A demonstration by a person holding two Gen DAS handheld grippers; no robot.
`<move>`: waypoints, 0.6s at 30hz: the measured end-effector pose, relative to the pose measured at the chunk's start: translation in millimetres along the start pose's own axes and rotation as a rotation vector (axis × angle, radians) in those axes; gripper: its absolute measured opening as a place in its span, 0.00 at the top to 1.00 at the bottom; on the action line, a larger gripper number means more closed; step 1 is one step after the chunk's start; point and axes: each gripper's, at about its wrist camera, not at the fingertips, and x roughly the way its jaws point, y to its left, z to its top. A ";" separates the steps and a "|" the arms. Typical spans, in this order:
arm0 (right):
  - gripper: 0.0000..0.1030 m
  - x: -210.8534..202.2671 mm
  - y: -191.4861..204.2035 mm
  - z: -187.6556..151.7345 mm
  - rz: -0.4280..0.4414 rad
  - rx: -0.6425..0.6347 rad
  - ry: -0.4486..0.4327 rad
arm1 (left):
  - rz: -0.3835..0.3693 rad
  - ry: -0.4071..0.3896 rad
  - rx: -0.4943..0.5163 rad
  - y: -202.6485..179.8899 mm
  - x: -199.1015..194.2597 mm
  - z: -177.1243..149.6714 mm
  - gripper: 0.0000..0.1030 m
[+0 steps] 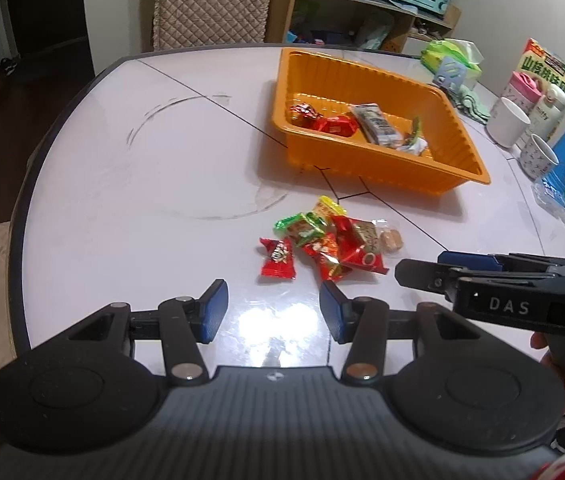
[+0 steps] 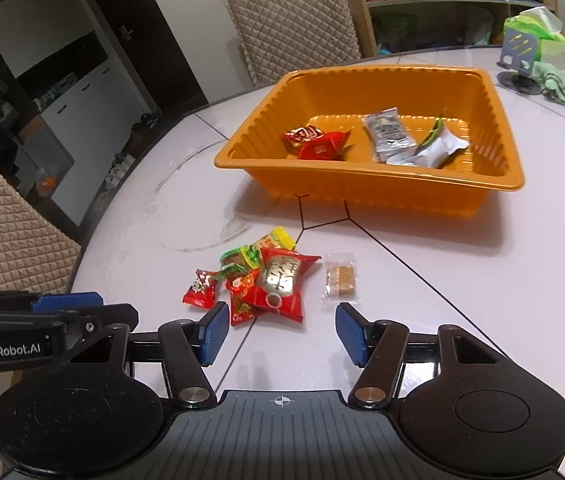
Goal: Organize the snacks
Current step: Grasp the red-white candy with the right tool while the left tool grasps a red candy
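In your left wrist view, your left gripper (image 1: pixel 273 311) sits at the bottom centre with its blue pads spread apart and nothing between them, hovering over the white table (image 1: pixel 122 184). Just above the pads, in the middle of the frame, lies the loose snack pile (image 1: pixel 324 246): red, green and yellow wrappers overlapping, with a small red candy (image 1: pixel 278 259) at its left edge and a clear-wrapped biscuit (image 1: pixel 390 239) at its right edge. The orange tray (image 1: pixel 378 168) stands in the upper right, well apart from the pile, and holds two red sweets (image 1: pixel 322 119) at the left and a grey sachet (image 1: pixel 374 123) beside a white packet (image 1: pixel 414 142) at the right. Your right gripper (image 1: pixel 422 270) enters from the right edge, seen side-on; here you cannot tell how its jaws stand.

In your right wrist view, the right gripper (image 2: pixel 282 332) fills the lower centre, pads spread wide and empty. The snack pile (image 2: pixel 266 280) lies just above and between the pads, its lower wrappers close to the left pad. The biscuit (image 2: pixel 340 278) rests a little apart, right of the pile. The tray (image 2: pixel 382 192) occupies the upper centre, with the same sweets (image 2: pixel 314 140) and packets (image 2: pixel 410 140) inside. The left gripper (image 2: pixel 82 308) pokes in from the left edge.
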 end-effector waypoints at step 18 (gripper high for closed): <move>0.59 51.7 -4.3 26.0 0.005 0.057 0.045 | 0.017 0.010 -0.025 14.6 18.2 7.9 0.55</move>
